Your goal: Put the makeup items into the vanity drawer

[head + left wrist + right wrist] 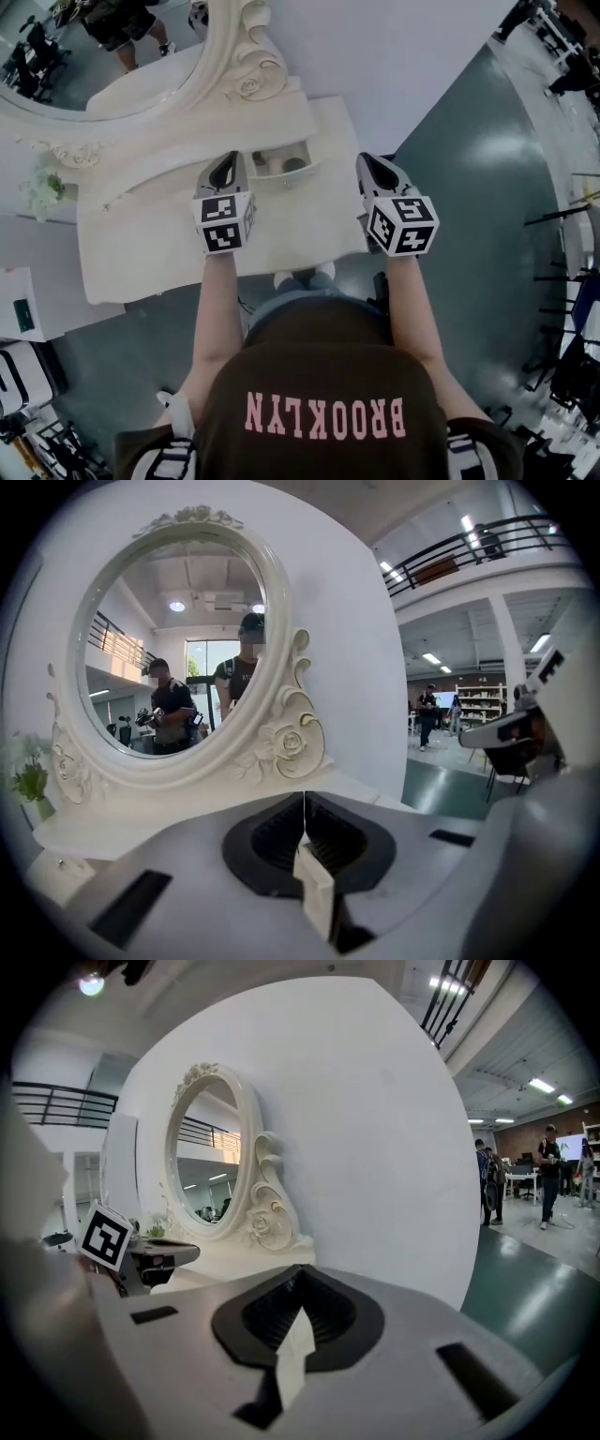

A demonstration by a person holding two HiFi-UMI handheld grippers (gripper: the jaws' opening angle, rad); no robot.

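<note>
Makeup items (pixel 293 165) lie in the open vanity drawer (pixel 302 178), just ahead between the left gripper (pixel 228 161) and right gripper (pixel 373 163), both closed tight on nothing. An off-centre push from either narrow tip could, I judge, skew the drawer and jam it.

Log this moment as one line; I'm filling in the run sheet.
left tongs: shut, empty | right tongs: shut, empty | drawer: open, dark item inside

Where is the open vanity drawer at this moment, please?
In the head view, the drawer lies between the left gripper and the right gripper, nearer the left, just below the mirror's carved frame.
</note>
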